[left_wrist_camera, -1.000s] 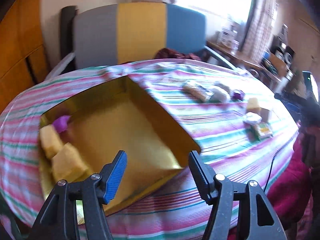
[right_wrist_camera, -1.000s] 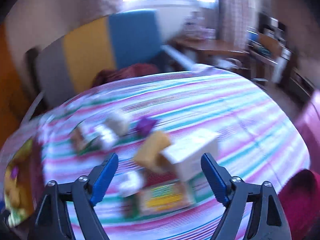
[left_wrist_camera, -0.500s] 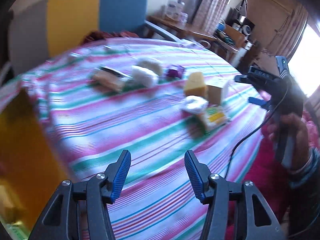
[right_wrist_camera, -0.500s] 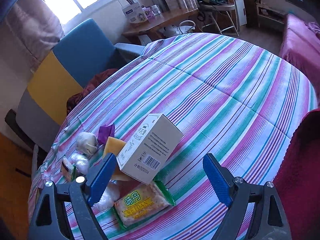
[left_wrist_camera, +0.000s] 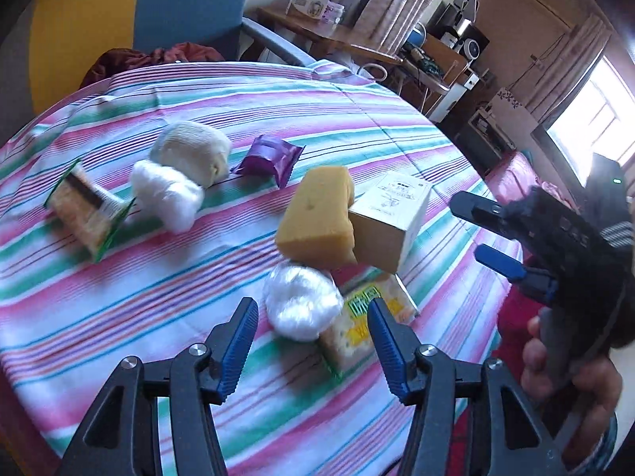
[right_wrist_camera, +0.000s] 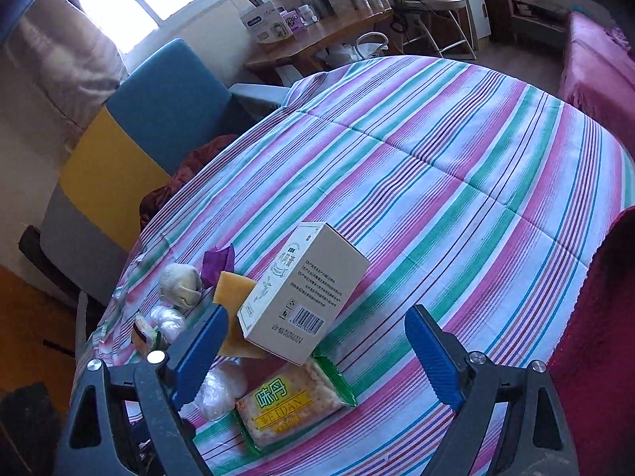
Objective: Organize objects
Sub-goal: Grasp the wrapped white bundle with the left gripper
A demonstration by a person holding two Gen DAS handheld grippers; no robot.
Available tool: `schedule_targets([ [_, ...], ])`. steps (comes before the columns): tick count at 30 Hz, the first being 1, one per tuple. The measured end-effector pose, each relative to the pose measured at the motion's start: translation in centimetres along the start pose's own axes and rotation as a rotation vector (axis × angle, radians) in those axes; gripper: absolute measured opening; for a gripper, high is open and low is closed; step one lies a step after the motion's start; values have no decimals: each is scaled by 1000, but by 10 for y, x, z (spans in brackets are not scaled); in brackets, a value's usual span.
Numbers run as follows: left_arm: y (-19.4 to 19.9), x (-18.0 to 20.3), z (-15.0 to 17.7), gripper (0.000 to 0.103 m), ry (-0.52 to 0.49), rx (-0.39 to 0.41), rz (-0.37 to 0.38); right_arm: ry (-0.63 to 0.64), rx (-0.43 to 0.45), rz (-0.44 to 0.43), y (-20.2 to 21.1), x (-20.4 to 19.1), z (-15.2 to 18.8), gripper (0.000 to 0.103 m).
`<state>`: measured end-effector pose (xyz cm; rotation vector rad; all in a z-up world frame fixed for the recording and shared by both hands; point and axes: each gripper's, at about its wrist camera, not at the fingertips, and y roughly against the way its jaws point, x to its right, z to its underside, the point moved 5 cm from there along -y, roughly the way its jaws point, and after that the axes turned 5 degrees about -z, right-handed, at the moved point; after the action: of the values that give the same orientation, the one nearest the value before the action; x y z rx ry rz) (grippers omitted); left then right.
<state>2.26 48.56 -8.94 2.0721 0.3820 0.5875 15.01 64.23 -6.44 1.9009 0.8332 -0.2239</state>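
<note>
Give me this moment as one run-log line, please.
left gripper: open, empty, jaws just closing, over white bag | right gripper: open, empty, near white box | yellow sponge: against box

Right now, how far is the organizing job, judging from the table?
Nothing looks finished here: the yellow sponge, white box, purple packet and green snack pack all lie loose on the striped tablecloth. Neither hand holds anything; the left gripper, open, points at a white plastic-wrapped bundle, and the right gripper is open near the box. Every item remains.
</note>
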Motion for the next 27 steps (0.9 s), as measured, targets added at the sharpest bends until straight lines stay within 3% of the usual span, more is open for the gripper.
schedule_targets([
  [5,-39,0,-8,57,-14,-64,-4,0,-14,-8,-4,-1,1,91],
  [6,-46,-2,-7,51,-13,-76,-4,0,-16,-10,-5,-1,1,91],
  [7,-53,-5,-4,35,-8,-90,-10,3,-16,-10,-5,-2,0,91],
  [10,-43,-17,7,34,16,-38,-3,11,-17,-11,-6,-3,0,91],
  [13,-26,-34,27,34,30,-11,-47,30,-20,-12,-8,-6,1,91],
  [16,-7,-44,51,35,-14,32,-143,31,-26,-12,-8,-6,2,91],
  [21,9,-56,89,35,-76,88,-239,-4,-44,-8,-11,1,4,91],
  [27,8,-54,94,35,-111,143,-253,-59,-78,-12,-17,8,8,92],
])
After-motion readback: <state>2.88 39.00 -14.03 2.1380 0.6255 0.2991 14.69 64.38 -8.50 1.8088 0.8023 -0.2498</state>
